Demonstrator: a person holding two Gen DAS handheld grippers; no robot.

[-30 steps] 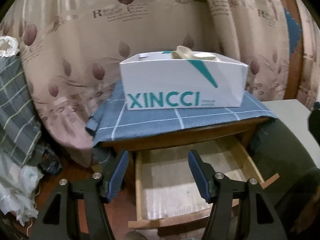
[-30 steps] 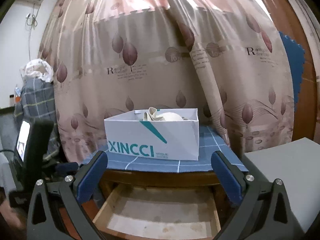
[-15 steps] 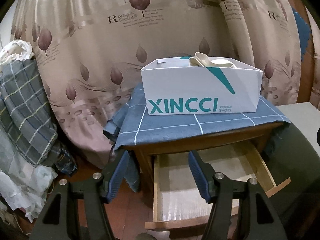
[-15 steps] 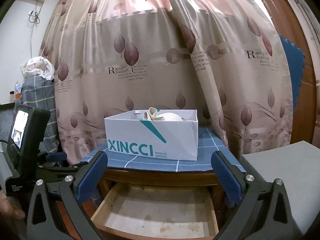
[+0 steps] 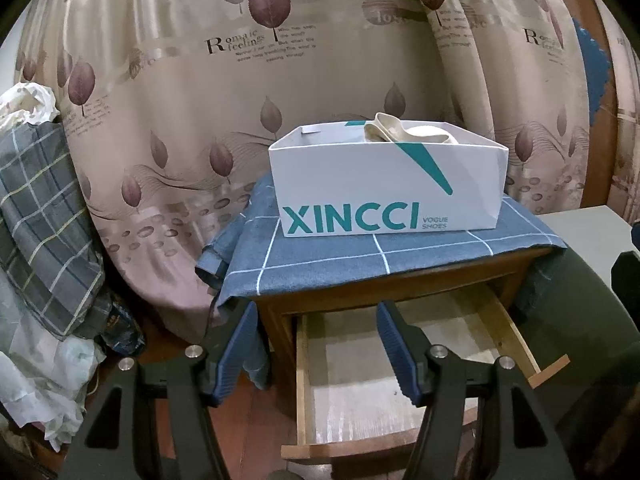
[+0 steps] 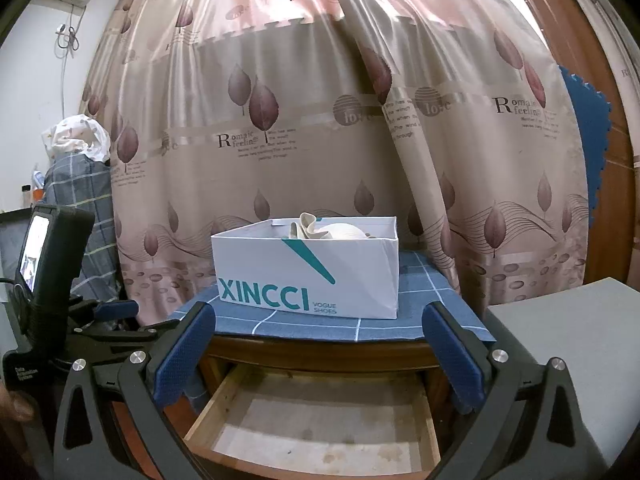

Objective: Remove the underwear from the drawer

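A wooden nightstand's drawer [image 5: 303, 380] [image 6: 208, 408] stands pulled out, and its pale bottom shows nothing lying on it. On top, over a blue checked cloth [image 5: 320, 256], sits a white XINCCI shoe box [image 5: 384, 188] [image 6: 308, 272] with a cream undergarment [image 5: 408, 134] [image 6: 332, 232] poking above its rim. My left gripper [image 5: 316, 344] hovers open in front of the drawer's left side, its jaws bare. My right gripper [image 6: 320, 356] is open and wide, level with the drawer front, holding nothing.
A leaf-patterned curtain [image 6: 320, 120] hangs behind the nightstand. A heap of checked bedding and bags [image 5: 40, 208] lies at the left. A grey mattress [image 6: 560, 344] borders the right. The left gripper's camera unit [image 6: 40, 264] shows at the right view's left edge.
The left gripper has drawn back and slightly left, so nightstand and box now sit farther right and smaller in its view. The right gripper has kept still. Both stay open.
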